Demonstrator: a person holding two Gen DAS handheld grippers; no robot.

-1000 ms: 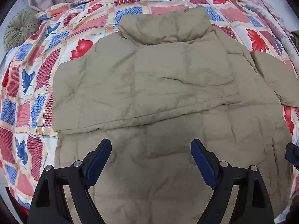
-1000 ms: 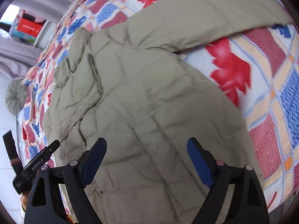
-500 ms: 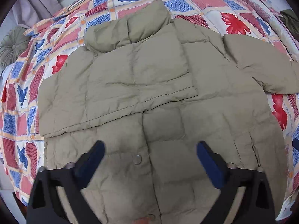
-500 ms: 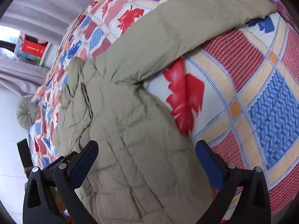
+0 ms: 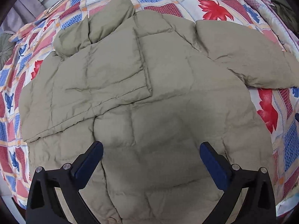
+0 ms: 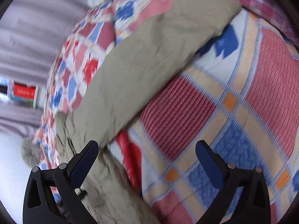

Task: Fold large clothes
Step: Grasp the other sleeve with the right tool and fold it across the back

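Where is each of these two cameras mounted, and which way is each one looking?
Left wrist: on the left hand-held gripper, looking steeply down on the khaki padded jacket; its own two open fingers show.
Right wrist: on the right hand-held gripper, slanting down at the jacket's spread sleeve and the patchwork bedspread; its own open fingers show.
Shared: jacket, sleeve and bedspread.

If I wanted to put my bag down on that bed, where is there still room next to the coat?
Bare quilt lies open on the far side of the outstretched sleeve, under the right gripper. A narrower strip runs along the jacket's folded side, and more shows beyond the collar. The middle is crowded: the jacket covers it, under the left gripper.
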